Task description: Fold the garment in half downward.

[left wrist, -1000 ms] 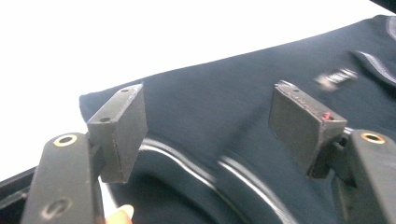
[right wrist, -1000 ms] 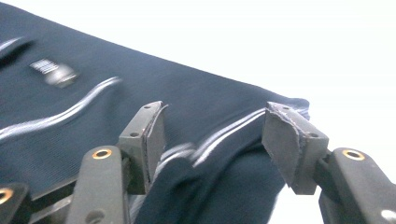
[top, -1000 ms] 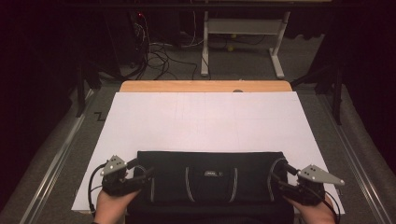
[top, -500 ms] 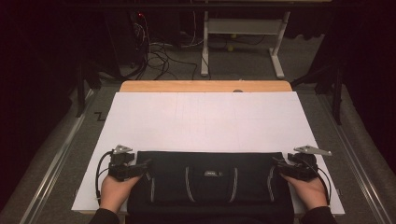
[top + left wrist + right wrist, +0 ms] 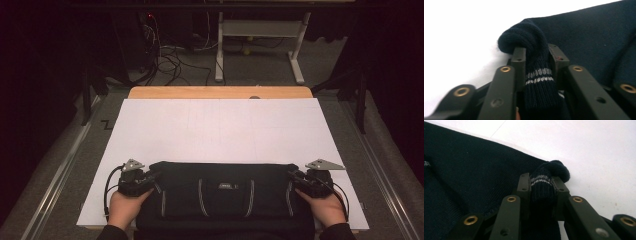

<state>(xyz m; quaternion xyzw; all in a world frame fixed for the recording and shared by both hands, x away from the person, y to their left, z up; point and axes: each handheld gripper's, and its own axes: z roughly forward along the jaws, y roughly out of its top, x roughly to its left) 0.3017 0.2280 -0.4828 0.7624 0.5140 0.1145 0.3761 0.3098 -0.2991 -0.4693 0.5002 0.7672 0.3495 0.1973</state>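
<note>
Dark navy knitted garment with pale grey stripes [image 5: 225, 197]: spread flat at the near edge of the white sheet-covered table [image 5: 220, 130], folded into a wide band.

Striped ribbed corner [image 5: 537, 75]: clamped in the left gripper [image 5: 142, 181], jaws just closed, knit bunched between them.

Opposite striped corner [image 5: 544, 186]: clamped likewise in the right gripper [image 5: 301, 181], jaws just closed.

Purpose of the paired corner grip, as judged: even tension across the width, ready for a lift or fold without sagging or skewing.

The white table sheet [image 5: 220, 130] glares under overhead light, the room behind is dark, and close views blur softly.
</note>
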